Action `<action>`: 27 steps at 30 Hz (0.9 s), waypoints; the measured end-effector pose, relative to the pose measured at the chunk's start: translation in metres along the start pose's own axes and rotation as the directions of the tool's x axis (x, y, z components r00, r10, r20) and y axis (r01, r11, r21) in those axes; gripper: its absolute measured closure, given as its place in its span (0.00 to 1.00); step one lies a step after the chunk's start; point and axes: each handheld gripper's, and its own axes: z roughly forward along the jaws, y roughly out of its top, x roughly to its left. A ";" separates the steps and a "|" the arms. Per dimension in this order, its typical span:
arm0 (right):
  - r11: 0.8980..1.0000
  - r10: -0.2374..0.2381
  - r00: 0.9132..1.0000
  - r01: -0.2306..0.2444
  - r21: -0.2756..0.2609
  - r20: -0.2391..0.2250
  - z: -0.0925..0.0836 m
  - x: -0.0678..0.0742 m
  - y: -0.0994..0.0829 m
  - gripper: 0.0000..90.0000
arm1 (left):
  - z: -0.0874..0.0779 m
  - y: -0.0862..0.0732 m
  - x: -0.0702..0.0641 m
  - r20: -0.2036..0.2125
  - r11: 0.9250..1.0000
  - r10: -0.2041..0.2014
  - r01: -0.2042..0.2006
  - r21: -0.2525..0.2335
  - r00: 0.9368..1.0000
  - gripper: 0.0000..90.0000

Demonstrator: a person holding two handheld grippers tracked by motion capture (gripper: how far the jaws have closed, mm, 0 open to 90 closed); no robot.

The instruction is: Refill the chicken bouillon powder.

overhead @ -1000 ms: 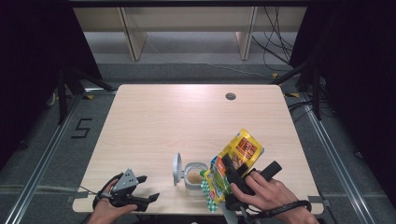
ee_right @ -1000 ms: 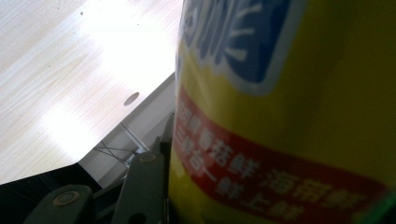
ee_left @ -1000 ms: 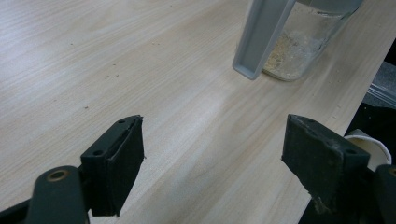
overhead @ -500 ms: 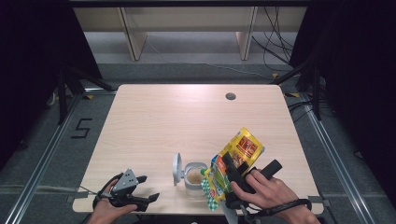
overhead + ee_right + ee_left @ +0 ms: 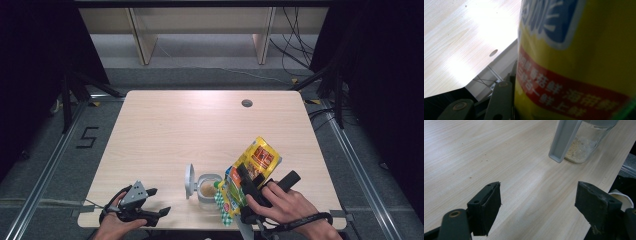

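A yellow food pouch (image 5: 252, 172) with red and blue print hangs tilted over the table's front right, and my right gripper (image 5: 246, 184) is shut on it. Close up in the right gripper view the pouch (image 5: 579, 57) hides most of what lies beyond. Just left of the pouch stands a small clear container (image 5: 207, 188) with pale crumbly powder in it, its grey lid (image 5: 190, 176) flipped up. My left gripper (image 5: 152, 212) rests at the front left edge, open with nothing between its fingers; the container (image 5: 584, 145) and its lid (image 5: 564, 140) lie ahead of it.
The wooden table (image 5: 200, 130) has a round cable hole (image 5: 246, 103) at the back right. A white cup rim (image 5: 621, 198) peeks out beyond the table's edge beside the left gripper. Shelving stands behind the table.
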 end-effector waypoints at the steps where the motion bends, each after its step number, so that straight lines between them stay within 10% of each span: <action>1: 1.000 0.009 1.000 -0.009 0.007 -0.002 -0.001 0.001 0.000 0.70 | 0.000 0.000 0.000 0.000 1.000 0.000 0.000 -0.002 1.000 0.22; 27: 1.000 -0.003 1.000 0.003 0.003 -0.005 0.000 0.001 0.000 0.70 | 0.001 -0.001 -0.002 0.004 0.999 -0.037 0.037 -0.010 0.999 0.22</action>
